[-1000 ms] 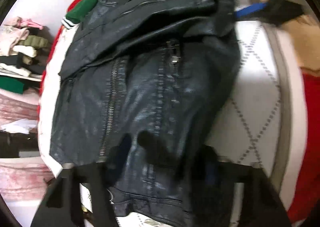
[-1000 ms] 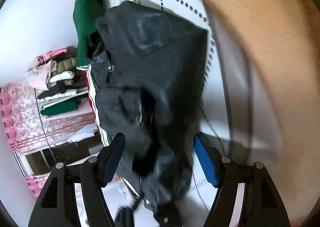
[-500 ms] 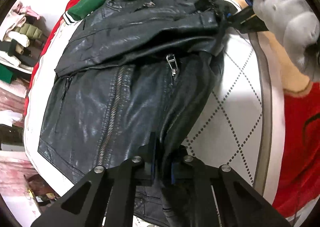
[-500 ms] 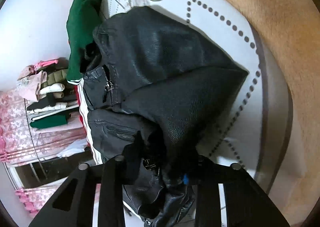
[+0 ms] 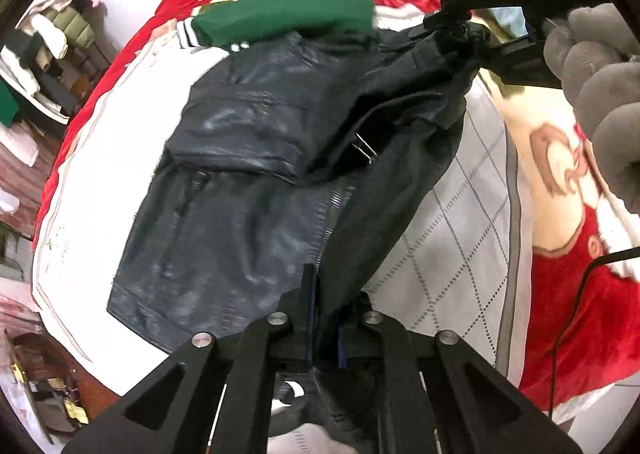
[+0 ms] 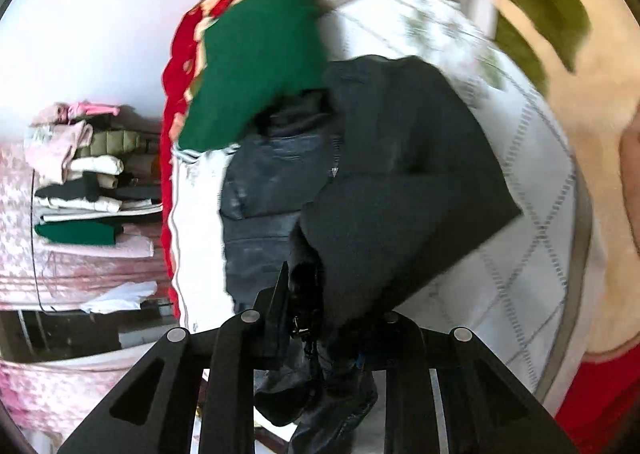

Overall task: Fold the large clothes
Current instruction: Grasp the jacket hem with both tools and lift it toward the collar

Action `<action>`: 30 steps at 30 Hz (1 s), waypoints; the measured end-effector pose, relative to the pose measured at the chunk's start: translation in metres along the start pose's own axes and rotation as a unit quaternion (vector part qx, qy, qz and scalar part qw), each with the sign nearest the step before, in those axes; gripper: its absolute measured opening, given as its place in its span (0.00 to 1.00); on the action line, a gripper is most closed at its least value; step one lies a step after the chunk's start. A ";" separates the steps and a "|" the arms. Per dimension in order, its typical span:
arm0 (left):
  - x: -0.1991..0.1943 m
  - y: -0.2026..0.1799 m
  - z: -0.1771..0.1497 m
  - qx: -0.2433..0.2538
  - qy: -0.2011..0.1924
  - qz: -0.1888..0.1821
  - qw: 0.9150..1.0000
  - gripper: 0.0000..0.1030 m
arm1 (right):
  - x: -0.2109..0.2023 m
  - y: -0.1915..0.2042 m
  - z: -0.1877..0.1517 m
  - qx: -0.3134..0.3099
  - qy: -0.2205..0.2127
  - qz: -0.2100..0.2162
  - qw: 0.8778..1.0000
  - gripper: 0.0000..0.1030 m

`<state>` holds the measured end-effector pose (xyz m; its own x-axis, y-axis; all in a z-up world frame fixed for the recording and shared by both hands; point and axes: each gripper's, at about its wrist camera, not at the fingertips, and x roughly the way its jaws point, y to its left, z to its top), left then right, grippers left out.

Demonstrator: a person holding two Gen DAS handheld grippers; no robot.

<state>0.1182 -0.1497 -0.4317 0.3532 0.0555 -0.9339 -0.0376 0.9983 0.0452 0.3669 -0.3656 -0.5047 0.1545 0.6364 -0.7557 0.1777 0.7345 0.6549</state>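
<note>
On the white quilted cover (image 5: 452, 254), the black leather jacket (image 5: 240, 222) lies mostly flat, its right-hand edge lifted off the surface. Left gripper (image 5: 325, 320) is clamped fully on the hem edge. Right gripper (image 6: 320, 318) is pinching the far end of that same edge; its jaws are closing, with leather and some hardware bunched between them. Judging by the look, it's heavy, fairly stiff and slick: it'll hold a crease but slide under its own weight, so keep your hold on seams and hem, not the smooth panel, and keep both ends level so the flap goes over as one sheet. A green garment (image 5: 288, 10) overlaps the collar end and may drag. Left view shows your gloved hand (image 5: 592, 94) on the right gripper, plus the zips and pocket flap; right view doesn't. Right view shows the stacked clothes (image 6: 80, 174) more clearly and the raised flap's dark underside.
</note>
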 end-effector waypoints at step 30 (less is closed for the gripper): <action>0.096 0.307 -0.008 -0.236 0.085 -0.159 0.955 0.45 | 0.260 0.251 -0.025 -0.107 0.174 -0.042 0.978 0.62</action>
<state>0.1333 0.1624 -0.5099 0.2624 -0.2932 -0.9194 -0.3856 0.8415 -0.3784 0.4277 -0.0097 -0.5365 -0.1987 0.5865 -0.7852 -0.0374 0.7961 0.6040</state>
